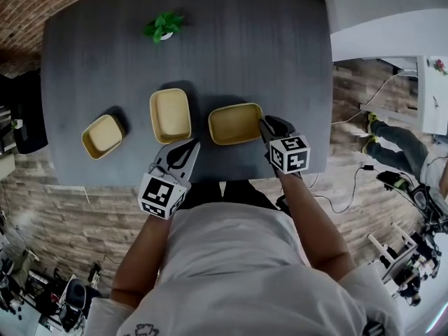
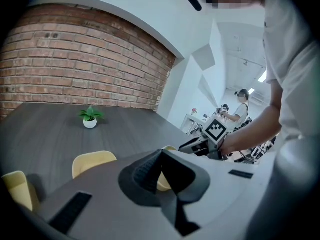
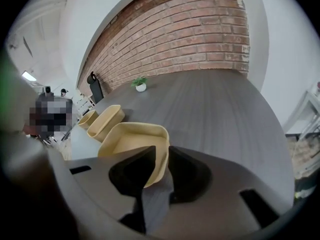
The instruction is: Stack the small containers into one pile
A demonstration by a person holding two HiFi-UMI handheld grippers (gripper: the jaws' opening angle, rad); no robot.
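Observation:
Three yellow containers stand in a row on the dark grey table [image 1: 245,47]: a small one [image 1: 102,136] at left, a middle one [image 1: 170,114], and a wider one [image 1: 235,123] at right. My right gripper [image 1: 268,127] straddles the wider container's right wall [image 3: 161,154], one finger inside and one outside, with a thin gap showing, so it is open. The container [image 3: 132,136] rests on the table. My left gripper [image 1: 187,149] hovers by the table's near edge just below the middle container [image 2: 94,161]. Its tips [image 2: 162,154] meet, shut on nothing.
A small potted plant [image 1: 164,26] stands near the table's far edge. The table's near edge runs just under both grippers. A brick wall [image 2: 75,59] lies beyond the table. Cables and furniture sit on the floor to the right.

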